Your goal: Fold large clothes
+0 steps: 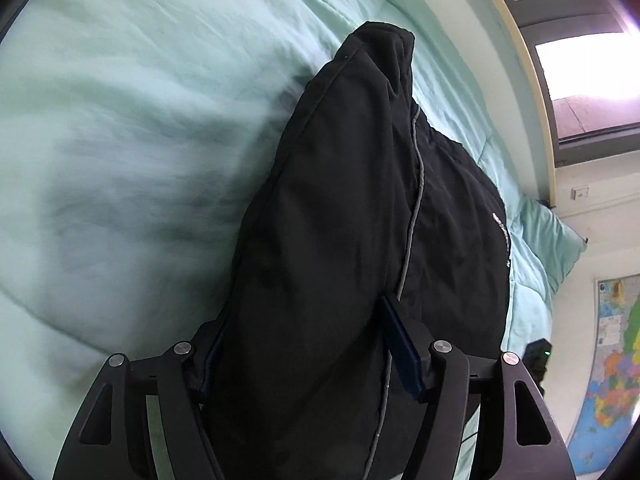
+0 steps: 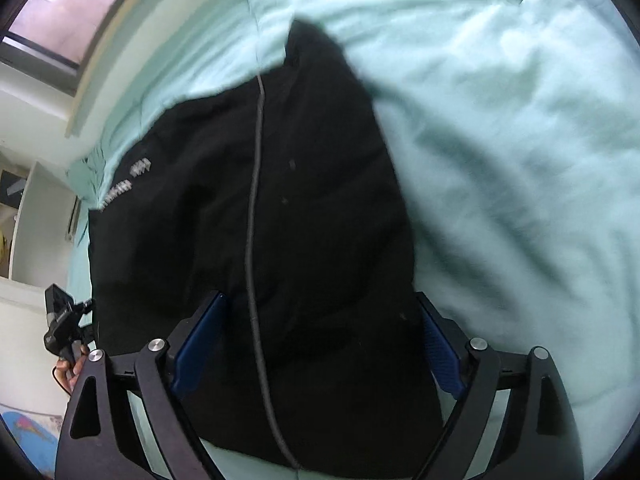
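A black zip jacket (image 1: 352, 208) with a grey zipper and white lettering lies on a mint green bed cover (image 1: 120, 120). My left gripper (image 1: 304, 344) has its blue pads either side of a thick bunch of the jacket's fabric, closed on it. In the right wrist view the same jacket (image 2: 280, 200) stretches away from me. My right gripper (image 2: 320, 340) stands wide, its blue pads (image 2: 200, 344) against the sides of the jacket's near end, gripping the bunched fabric. The far end of the jacket rises in a peak.
The bed cover (image 2: 500, 160) fills most of both views. A window (image 1: 580, 80) and white wall run along the bed's far side. A pillow (image 1: 548, 240) lies by the wall, and a world map (image 1: 608, 360) hangs there. The other gripper (image 2: 60, 324) shows at the left.
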Tool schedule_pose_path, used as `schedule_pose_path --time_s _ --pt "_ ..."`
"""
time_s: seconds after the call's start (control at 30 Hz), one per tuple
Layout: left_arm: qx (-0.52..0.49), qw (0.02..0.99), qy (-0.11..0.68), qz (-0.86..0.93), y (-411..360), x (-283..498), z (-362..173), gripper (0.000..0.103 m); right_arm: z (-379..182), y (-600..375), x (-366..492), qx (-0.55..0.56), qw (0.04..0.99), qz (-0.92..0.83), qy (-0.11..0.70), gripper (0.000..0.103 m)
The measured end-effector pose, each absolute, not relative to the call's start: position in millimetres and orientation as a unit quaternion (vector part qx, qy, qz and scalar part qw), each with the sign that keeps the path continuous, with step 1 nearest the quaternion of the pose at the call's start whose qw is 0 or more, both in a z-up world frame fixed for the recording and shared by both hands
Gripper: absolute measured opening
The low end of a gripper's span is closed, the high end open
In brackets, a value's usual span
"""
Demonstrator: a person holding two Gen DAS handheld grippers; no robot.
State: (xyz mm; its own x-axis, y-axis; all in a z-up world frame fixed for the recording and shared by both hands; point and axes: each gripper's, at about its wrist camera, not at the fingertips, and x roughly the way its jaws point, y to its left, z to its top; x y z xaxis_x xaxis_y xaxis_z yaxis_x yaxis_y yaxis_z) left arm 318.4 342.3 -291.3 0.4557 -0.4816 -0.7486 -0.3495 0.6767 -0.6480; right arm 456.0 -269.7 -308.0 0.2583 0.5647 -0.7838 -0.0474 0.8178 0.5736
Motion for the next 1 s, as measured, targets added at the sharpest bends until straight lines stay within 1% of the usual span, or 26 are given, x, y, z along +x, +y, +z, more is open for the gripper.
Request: schedule_pose_path --time_s 0.07,0.1,0.13,0.17,0.2,0.23,0.27,0.3,0.33,0.37,0.47,0.53,0.57,0.67,0.7,0.73,0.77,0.8,0.83,0.87,0.9,1.0 --pt "-0.411 0.751 0.515 -0.049 344 320 -295 0.070 -331 -269 466 0.276 0.737 0.225 0.574 0.101" --pt "-0.422 0.747 0.511 -0.053 346 321 -299 0.071 -340 -270 470 0.303 0.725 0.233 0.573 0.102" --pt "-0.430 0.744 0.509 -0.054 347 321 -303 0.072 -344 -270 473 0.317 0.720 0.236 0.571 0.102" --pt "-0.438 0.741 0.506 -0.053 348 322 -306 0.071 -344 -270 474 0.321 0.720 0.237 0.568 0.102" --pt "-0.438 0.744 0.502 -0.054 347 322 -305 0.065 -339 -266 475 0.313 0.725 0.238 0.566 0.100" --pt "-0.425 0.759 0.490 -0.060 344 321 -298 0.057 -334 -263 474 0.304 0.730 0.243 0.562 0.089" --pt "-0.411 0.768 0.487 -0.064 340 321 -293 0.049 -328 -261 471 0.298 0.733 0.249 0.558 0.084" --pt "-0.388 0.781 0.485 -0.067 334 320 -285 0.045 -319 -257 468 0.281 0.741 0.249 0.556 0.079" --pt "-0.363 0.794 0.481 -0.080 328 318 -276 0.044 -314 -255 466 0.266 0.747 0.252 0.555 0.074" --pt "-0.353 0.798 0.480 -0.089 326 318 -271 0.044 -309 -253 463 0.250 0.753 0.258 0.552 0.074" --pt "-0.364 0.785 0.492 -0.100 330 325 -277 0.045 -314 -244 467 0.227 0.748 0.268 0.563 0.075" --pt "-0.375 0.773 0.502 -0.103 334 333 -287 0.053 -323 -242 474 0.242 0.731 0.280 0.573 0.086" --pt "-0.386 0.764 0.506 -0.104 335 337 -293 0.057 -327 -240 477 0.248 0.725 0.283 0.577 0.088" --pt "-0.419 0.748 0.506 -0.099 336 338 -302 0.059 -324 -234 478 0.242 0.730 0.275 0.577 0.089" --pt "-0.416 0.751 0.504 -0.093 334 336 -299 0.059 -318 -232 474 0.236 0.735 0.272 0.575 0.086" --pt "-0.410 0.755 0.503 -0.088 333 333 -295 0.059 -312 -233 470 0.231 0.740 0.270 0.571 0.078" --pt "-0.398 0.765 0.501 -0.078 331 328 -289 0.057 -304 -232 466 0.227 0.746 0.269 0.565 0.074" --pt "-0.382 0.775 0.498 -0.069 326 324 -282 0.052 -296 -232 460 0.221 0.756 0.268 0.556 0.067" --pt "-0.369 0.783 0.496 -0.064 320 320 -274 0.048 -289 -228 456 0.218 0.762 0.266 0.548 0.062" --pt "-0.362 0.790 0.491 -0.063 317 317 -267 0.040 -282 -224 453 0.213 0.769 0.265 0.542 0.060" --pt "-0.355 0.798 0.483 -0.066 313 312 -256 0.035 -273 -220 447 0.202 0.777 0.265 0.533 0.057" --pt "-0.340 0.818 0.457 -0.079 298 296 -223 0.031 -238 -214 425 0.174 0.799 0.274 0.506 0.050"
